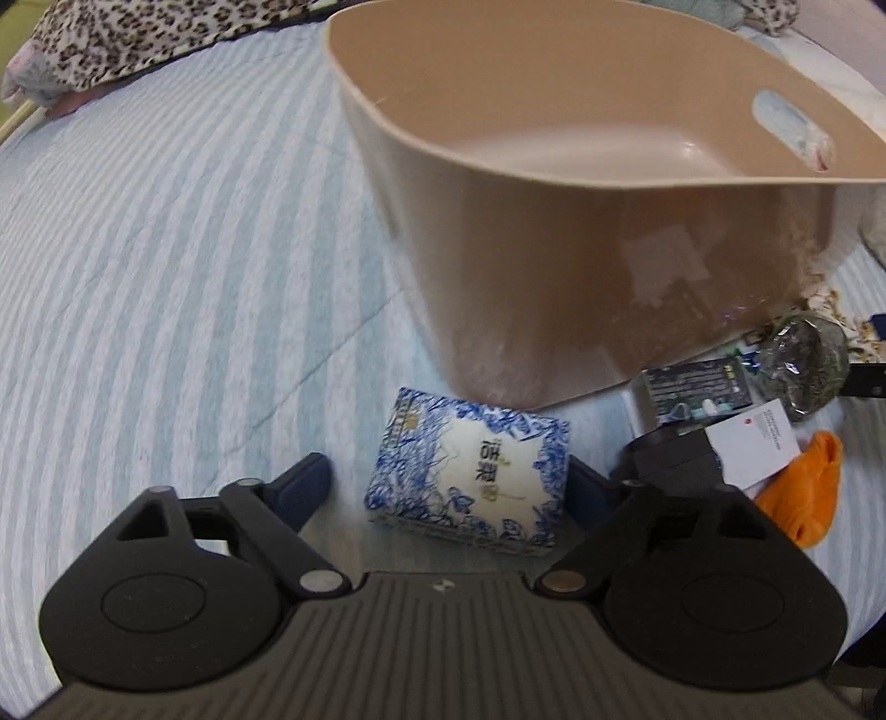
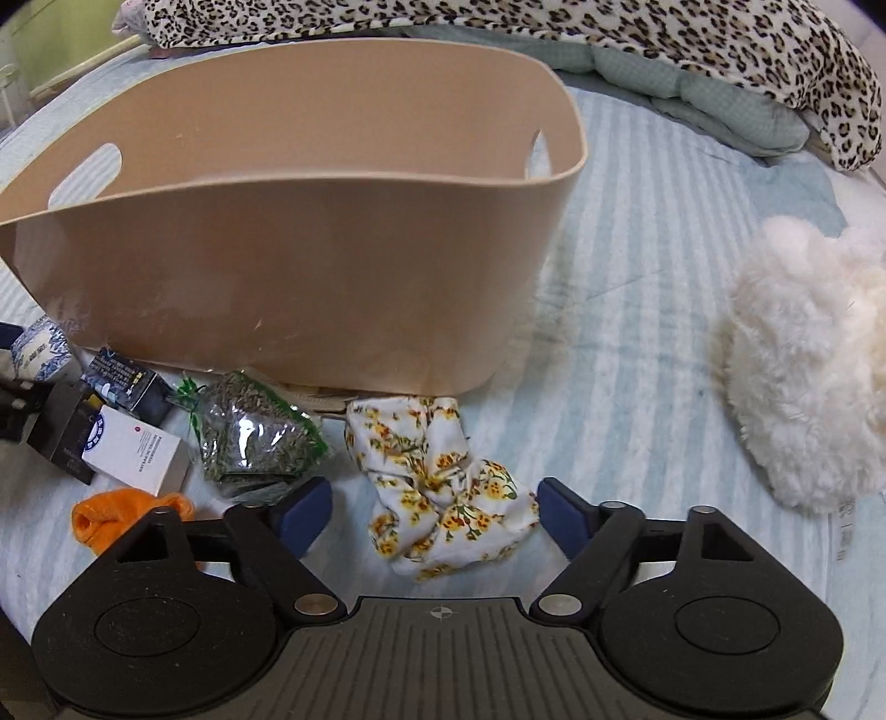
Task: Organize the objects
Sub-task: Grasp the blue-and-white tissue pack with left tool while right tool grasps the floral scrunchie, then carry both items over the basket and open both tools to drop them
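A tan plastic basket (image 1: pixel 554 266) with handle slots stands on the striped bed; its inside looks empty. It also shows in the right wrist view (image 2: pixel 310 266). My left gripper (image 1: pixel 448 482) is open around a blue-and-white tissue pack (image 1: pixel 470 476), its fingers (image 1: pixel 304 482) on either side. My right gripper (image 2: pixel 434 509) is open around a white cloth with yellow flowers (image 2: pixel 443 487) lying before the basket.
Beside the basket lie a clear bag of dried herbs (image 2: pixel 255 437), a white box (image 2: pixel 133 454), dark boxes (image 2: pixel 124 382) and an orange cloth (image 2: pixel 111 518). A white fluffy item (image 2: pixel 808 376) lies at the right. Leopard-print bedding (image 2: pixel 498 27) is behind.
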Demonstrator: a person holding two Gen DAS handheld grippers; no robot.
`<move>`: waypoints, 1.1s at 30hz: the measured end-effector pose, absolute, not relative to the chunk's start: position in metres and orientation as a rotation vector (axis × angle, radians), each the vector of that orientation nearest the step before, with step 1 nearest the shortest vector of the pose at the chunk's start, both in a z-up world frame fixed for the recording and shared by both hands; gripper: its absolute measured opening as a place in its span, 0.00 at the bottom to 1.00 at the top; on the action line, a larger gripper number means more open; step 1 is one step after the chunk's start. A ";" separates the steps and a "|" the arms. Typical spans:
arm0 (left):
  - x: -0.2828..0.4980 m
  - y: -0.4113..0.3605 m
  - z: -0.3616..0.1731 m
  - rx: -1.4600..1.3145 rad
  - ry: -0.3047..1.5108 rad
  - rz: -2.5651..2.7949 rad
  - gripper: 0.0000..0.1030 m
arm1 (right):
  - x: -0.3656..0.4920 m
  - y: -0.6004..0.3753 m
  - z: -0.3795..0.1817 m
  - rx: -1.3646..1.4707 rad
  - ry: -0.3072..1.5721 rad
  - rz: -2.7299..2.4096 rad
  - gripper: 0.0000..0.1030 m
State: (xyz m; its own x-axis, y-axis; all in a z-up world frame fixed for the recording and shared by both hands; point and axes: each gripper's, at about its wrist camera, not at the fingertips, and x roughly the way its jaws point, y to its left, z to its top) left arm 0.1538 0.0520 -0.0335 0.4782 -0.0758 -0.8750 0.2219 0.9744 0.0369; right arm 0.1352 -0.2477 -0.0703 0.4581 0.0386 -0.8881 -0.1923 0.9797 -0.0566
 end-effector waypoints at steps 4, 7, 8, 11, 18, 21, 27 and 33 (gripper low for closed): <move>0.145 0.047 -0.032 0.188 1.053 -0.209 0.70 | 0.133 -0.250 -0.074 -0.120 1.102 0.152 0.43; 0.138 0.047 -0.028 0.187 1.073 -0.225 0.65 | 0.128 -0.249 -0.071 -0.118 1.089 0.156 0.20; 0.136 0.047 -0.026 0.188 1.076 -0.224 0.65 | 0.126 -0.249 -0.070 -0.115 1.086 0.153 0.16; 0.125 0.047 -0.017 0.186 1.064 -0.197 0.64 | 0.120 -0.251 -0.067 -0.094 1.093 0.152 0.15; 0.090 0.042 0.033 0.181 0.952 -0.211 0.64 | 0.095 -0.262 -0.034 -0.052 1.024 0.134 0.13; 0.097 0.044 0.058 0.169 0.891 -0.218 0.64 | 0.078 -0.266 -0.006 -0.034 0.950 0.130 0.13; 0.089 0.025 0.098 0.157 0.754 -0.231 0.64 | 0.071 -0.271 0.047 -0.002 0.794 0.130 0.13; 0.109 0.003 0.131 0.163 0.653 -0.235 0.64 | 0.096 -0.260 0.073 0.016 0.697 0.142 0.13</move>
